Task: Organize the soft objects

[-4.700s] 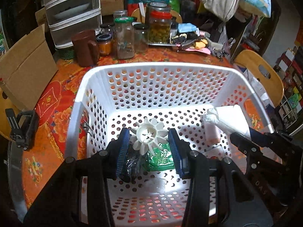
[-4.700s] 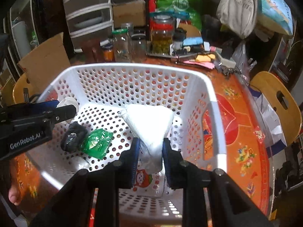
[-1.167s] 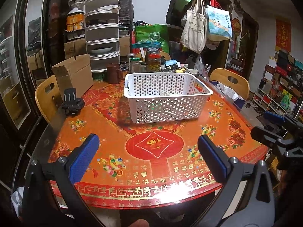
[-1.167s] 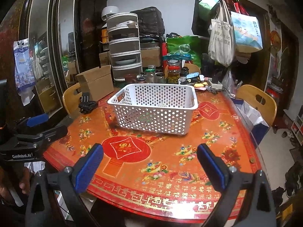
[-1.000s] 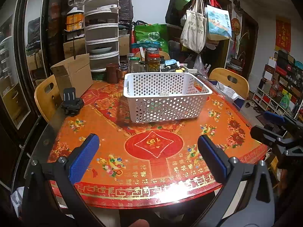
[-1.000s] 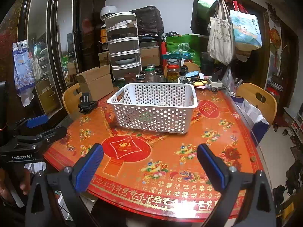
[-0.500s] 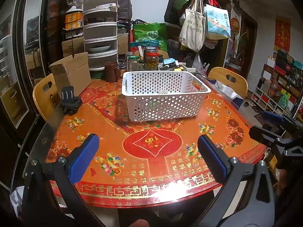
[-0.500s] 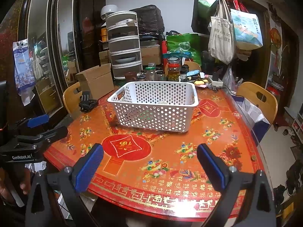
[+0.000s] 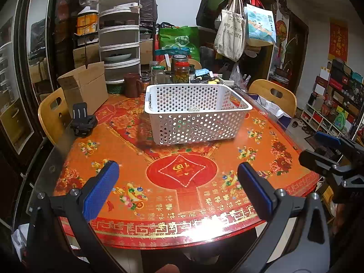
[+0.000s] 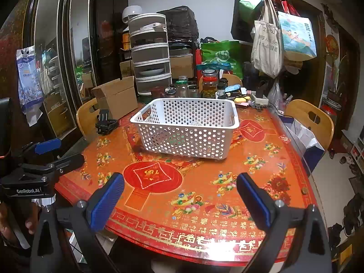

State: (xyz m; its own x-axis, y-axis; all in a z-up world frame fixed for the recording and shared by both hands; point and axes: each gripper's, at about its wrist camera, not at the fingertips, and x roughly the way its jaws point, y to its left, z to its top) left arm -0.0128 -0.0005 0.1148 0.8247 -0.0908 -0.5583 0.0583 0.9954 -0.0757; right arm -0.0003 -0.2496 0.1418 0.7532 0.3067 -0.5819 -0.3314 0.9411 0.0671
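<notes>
A white perforated basket [image 9: 198, 113] stands in the middle of the red and orange round table [image 9: 182, 175]; it also shows in the right wrist view [image 10: 186, 129]. A pale object [image 9: 193, 108] and bits of green show inside it through the holes. My left gripper [image 9: 177, 188] is open and empty, held back over the table's near edge. My right gripper [image 10: 179, 198] is open and empty, also over the near edge. Each gripper shows at the side of the other's view: the right one [image 9: 329, 157], the left one [image 10: 45, 159].
Glass jars [image 9: 180, 70], a brown mug [image 9: 132, 85], a cardboard box [image 9: 84, 87] and a drawer tower [image 9: 119, 38] crowd the table's far side. A black clamp-like device [image 9: 82, 120] lies at the left edge. Wooden chairs [image 9: 273, 95] stand around the table.
Both grippers let go of the soft items inside the basket, opened wide and pulled far back to the table's near edge. In the last second the views barely shift.
</notes>
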